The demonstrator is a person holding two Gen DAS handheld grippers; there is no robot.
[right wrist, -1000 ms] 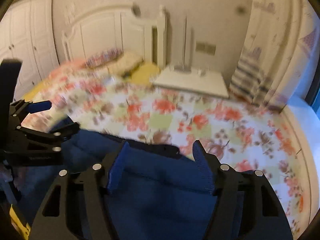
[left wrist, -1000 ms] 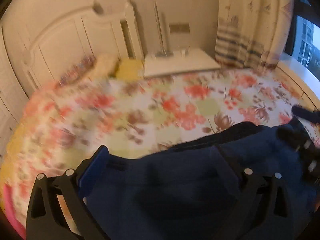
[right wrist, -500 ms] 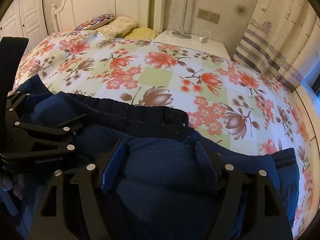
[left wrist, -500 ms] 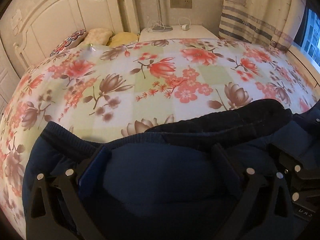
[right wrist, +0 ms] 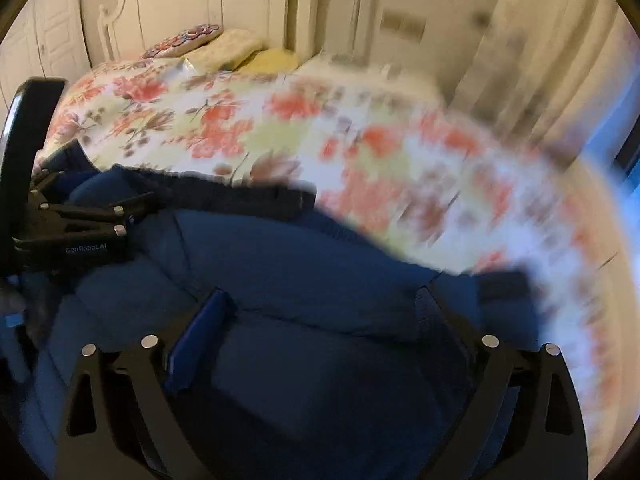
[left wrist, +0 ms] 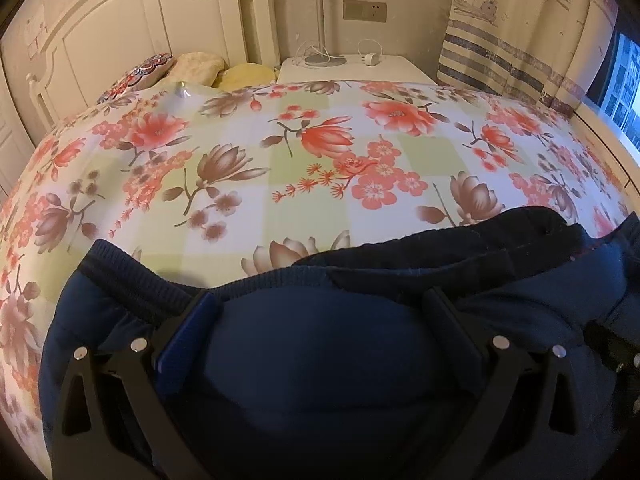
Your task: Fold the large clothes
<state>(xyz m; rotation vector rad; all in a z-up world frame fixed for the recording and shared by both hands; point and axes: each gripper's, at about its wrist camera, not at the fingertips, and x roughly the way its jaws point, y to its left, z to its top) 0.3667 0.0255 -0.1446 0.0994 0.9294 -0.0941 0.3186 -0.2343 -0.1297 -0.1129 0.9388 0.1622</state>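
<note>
- Two tools hang over one dark navy padded garment [left wrist: 320,360], which lies bunched on the near part of a bed [left wrist: 280,160] with a cover of red and brown flowers.
- Left tool [left wrist: 319,294]: its fingers stand wide apart and a puffy bulge of the navy fabric fills the gap. Whether the pads press on the cloth or merely flank it cannot be told. A blue pad [left wrist: 184,344] shows on the inner face of the finger at picture left.
- Right tool [right wrist: 321,293]: its jaws have just been opening and now stand wide. The garment lies under and between the fingers, and the pads do not appear to pinch it. This view is smeared on its right half, so fine detail there is lost.
- A ribbed hem [left wrist: 132,276] runs along the garment's far left edge, touching the flowered cover. A darker, near-black band of fabric [left wrist: 500,248] rises as a ridge toward the right.
- In the right wrist view the left tool sits at the left edge, low over the same garment, just beside the right tool.
- Beyond the garment the cover lies flat up to the pillows [left wrist: 200,68], which rest against a white headboard [left wrist: 120,32].
- A white nightstand [left wrist: 404,70] stands beside the bed head, carrying a lamp base [left wrist: 320,58] and a white charger [left wrist: 374,58].
- A wall socket [left wrist: 364,10] is above it; a striped curtain [left wrist: 512,40] hangs to the right, next to a window [left wrist: 624,76].
</note>
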